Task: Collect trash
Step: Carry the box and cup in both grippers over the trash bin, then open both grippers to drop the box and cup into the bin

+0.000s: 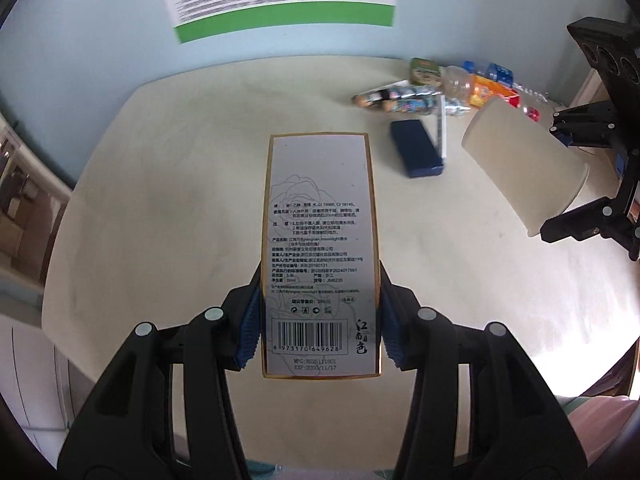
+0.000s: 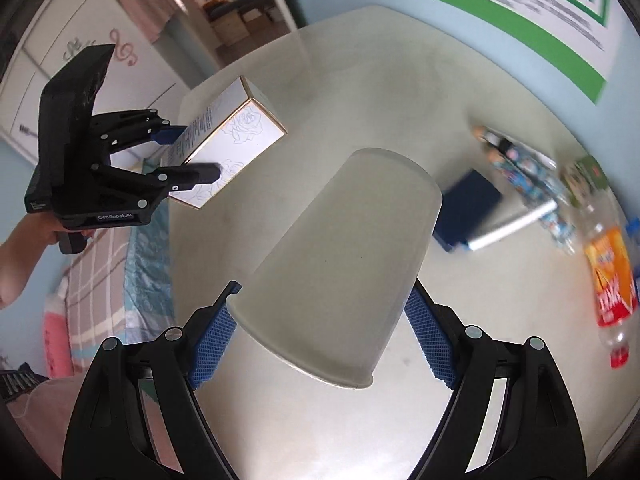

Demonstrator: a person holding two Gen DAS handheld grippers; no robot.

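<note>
The left gripper (image 1: 320, 316) clamped a white gold-edged carton (image 1: 320, 248) above the pale table (image 1: 160, 200), its blue pads pressed on both long sides. The right gripper (image 2: 320, 332) gripped a paper cup (image 2: 340, 264), tilted, rim nearest the camera. More litter (image 1: 436, 88) lay at the table's far edge, by the wall

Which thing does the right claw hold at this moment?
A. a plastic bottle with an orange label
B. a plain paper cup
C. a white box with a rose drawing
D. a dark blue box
B: in the right wrist view the blue pads of the right claw press on both sides of the paper cup, while the white rose box sits in the left claw.
</note>
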